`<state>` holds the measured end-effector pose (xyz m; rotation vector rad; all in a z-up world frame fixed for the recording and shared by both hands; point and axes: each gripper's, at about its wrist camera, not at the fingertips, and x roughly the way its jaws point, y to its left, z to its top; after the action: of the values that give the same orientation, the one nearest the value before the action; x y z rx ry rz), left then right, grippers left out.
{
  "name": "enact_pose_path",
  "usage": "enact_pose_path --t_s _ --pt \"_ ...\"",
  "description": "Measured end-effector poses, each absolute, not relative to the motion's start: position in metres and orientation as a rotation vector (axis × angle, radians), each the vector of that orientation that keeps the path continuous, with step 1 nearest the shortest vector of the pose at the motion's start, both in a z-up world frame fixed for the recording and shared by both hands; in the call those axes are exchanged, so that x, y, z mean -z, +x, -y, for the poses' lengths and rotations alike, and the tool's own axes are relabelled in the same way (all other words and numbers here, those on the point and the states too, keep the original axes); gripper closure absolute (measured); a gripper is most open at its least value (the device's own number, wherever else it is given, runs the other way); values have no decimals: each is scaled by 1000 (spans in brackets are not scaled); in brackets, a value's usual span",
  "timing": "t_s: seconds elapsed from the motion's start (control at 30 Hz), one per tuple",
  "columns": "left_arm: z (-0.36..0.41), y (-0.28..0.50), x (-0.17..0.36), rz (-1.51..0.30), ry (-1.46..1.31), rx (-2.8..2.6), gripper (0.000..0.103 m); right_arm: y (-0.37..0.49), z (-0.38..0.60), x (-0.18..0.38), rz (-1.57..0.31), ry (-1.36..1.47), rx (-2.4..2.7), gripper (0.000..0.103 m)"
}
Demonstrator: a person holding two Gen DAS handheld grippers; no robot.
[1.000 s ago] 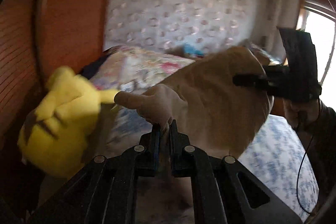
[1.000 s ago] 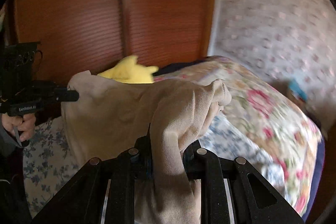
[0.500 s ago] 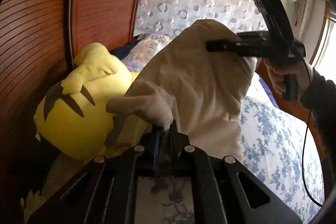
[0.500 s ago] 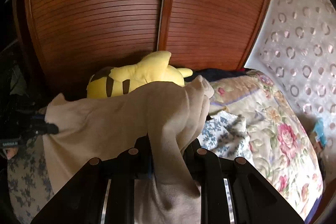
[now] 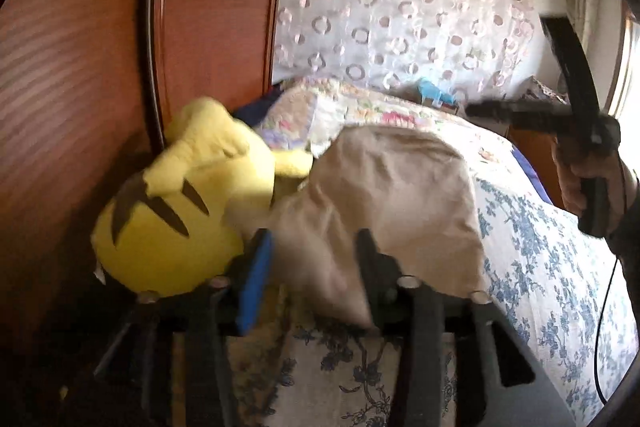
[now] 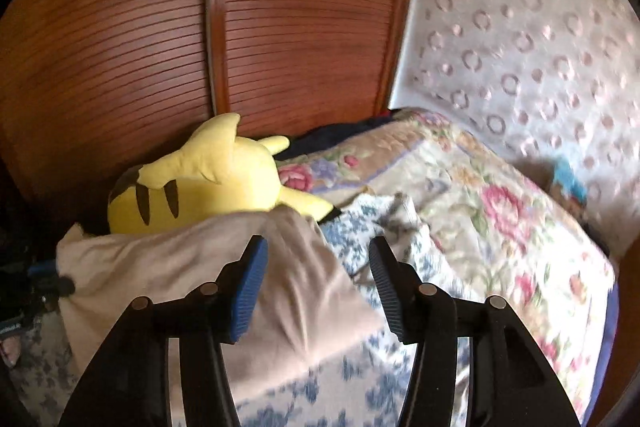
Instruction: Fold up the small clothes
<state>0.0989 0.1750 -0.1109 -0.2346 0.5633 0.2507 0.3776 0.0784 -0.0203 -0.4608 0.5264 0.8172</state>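
A beige garment lies bunched on the blue-flowered bed sheet; it also shows in the right wrist view. My left gripper is open, its jaws on either side of the garment's near edge, holding nothing. My right gripper is open and empty, just right of the garment's right end. In the left wrist view the right gripper is seen from the side, held up at the right above the bed.
A yellow plush toy leans against the brown slatted wardrobe doors, touching the garment's far edge. A flowered quilt is piled at the back. A curtain with rings hangs behind.
Both grippers held the garment up in the air, then lowered it toward the bed. Now both have opened and let go, and the garment lies on the sheet.
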Motion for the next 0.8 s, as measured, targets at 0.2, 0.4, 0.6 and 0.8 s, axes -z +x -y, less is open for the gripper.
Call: enact_pose_path --t_s 0.2,0.4,0.6,0.8 --pt "-160 87 84 -472 -149 -250 15 336 -39 16 -512 -414 -733 49" --pt "-131 86 73 -455 -96 -211 15 281 -10 24 -495 -328 -702 46" --pt "-93 84 71 -449 -63 -130 15 223 26 26 -480 -263 -656 29" --pt "-54 78 67 -438 -46 -50 15 167 60 27 -453 -206 -575 24"
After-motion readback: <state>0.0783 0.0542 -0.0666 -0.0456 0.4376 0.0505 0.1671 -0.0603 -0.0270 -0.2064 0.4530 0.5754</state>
